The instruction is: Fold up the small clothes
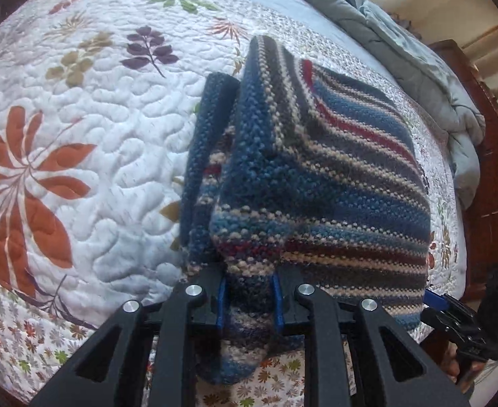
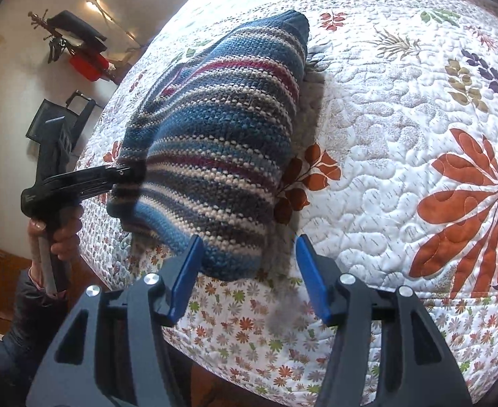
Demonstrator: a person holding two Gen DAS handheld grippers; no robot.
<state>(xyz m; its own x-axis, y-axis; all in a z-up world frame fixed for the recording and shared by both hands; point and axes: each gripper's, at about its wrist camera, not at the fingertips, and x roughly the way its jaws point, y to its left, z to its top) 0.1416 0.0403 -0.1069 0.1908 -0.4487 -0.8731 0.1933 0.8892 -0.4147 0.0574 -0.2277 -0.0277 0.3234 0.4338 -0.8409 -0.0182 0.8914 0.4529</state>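
Note:
A small striped knit sweater [image 1: 316, 176], blue, grey, cream and red, lies bunched on the quilted bed near its front edge. My left gripper [image 1: 249, 302] is shut on the sweater's near edge, with knit fabric pinched between the blue pads. In the right wrist view the sweater [image 2: 221, 142] lifts at its left side where the left gripper [image 2: 126, 173] holds it. My right gripper [image 2: 249, 271] is open, its blue pads [image 2: 187, 271] just in front of the sweater's near corner, holding nothing. It also shows in the left wrist view [image 1: 435, 302] beside the sweater.
The bed has a white floral quilt [image 1: 79, 169]. A grey duvet [image 1: 418, 68] is heaped at the far right, beside a wooden bed frame [image 1: 493, 203]. In the right wrist view a wall with a red item [image 2: 89, 64] lies left of the bed.

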